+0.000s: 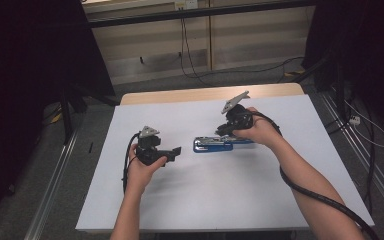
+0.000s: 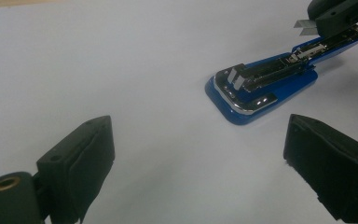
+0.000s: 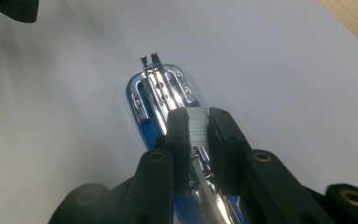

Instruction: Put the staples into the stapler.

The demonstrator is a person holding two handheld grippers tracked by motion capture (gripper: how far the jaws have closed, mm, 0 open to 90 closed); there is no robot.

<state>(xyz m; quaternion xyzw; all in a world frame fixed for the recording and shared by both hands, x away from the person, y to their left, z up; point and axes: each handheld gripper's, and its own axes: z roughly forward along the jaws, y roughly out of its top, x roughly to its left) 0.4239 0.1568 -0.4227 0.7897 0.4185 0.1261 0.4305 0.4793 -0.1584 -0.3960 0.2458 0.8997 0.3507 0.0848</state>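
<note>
One strip of staples (image 3: 197, 125) sits pinched between the jaws of your right hand-held gripper (image 3: 196, 122), right over the open stapler (image 3: 161, 100) in the middle of the desk (image 1: 190, 195). The stapler lies flat with its blue base down and its metal channel showing, top swung open. Your left hand-held gripper (image 2: 196, 158) hovers just off the stapler's front end (image 2: 261, 86), jaws spread wide, nothing between them.

That strip looks light and brittle to me: squeeze hard or twist it and it could snap into pieces, so keep the pinch on its flat sides and keep it level with the channel. The stapler looks stiff, heavier and glossy, likely to skid on this smooth white top. If it needs steadying, I'd take the blue base across its width, near the front, clear of the channel.
</note>
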